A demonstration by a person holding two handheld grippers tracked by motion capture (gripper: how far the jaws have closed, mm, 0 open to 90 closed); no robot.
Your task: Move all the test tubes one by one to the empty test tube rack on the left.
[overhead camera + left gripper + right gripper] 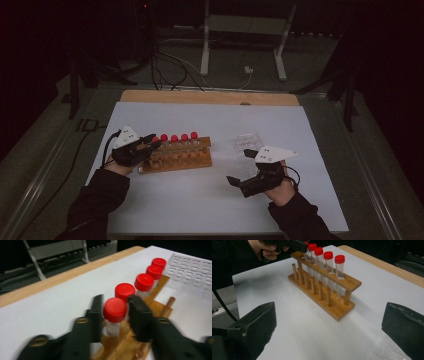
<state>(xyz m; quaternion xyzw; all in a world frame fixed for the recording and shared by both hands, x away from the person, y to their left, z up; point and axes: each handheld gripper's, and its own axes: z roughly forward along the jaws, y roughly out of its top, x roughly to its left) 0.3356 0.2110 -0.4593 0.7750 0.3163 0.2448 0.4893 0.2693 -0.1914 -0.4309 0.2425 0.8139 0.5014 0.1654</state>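
A wooden rack (175, 159) stands left of centre on the white sheet and holds several clear tubes with red caps (174, 138) in its back row. My left gripper (152, 142) is at the rack's left end. In the left gripper view its jaws (115, 300) flank the nearest tube's red cap (115, 310), which sits in the rack; the pads stand just beside the cap, open. My right gripper (240, 166) hovers right of the rack, wide open and holding nothing. In the right gripper view, the rack (337, 307) lies ahead between the pads (257, 325).
A clear plastic tray or bag (248, 141) lies right of the rack, just beyond my right gripper. The white sheet (210, 200) covers a wooden board whose far edge (210, 96) shows. Cables and table legs stand on the floor beyond.
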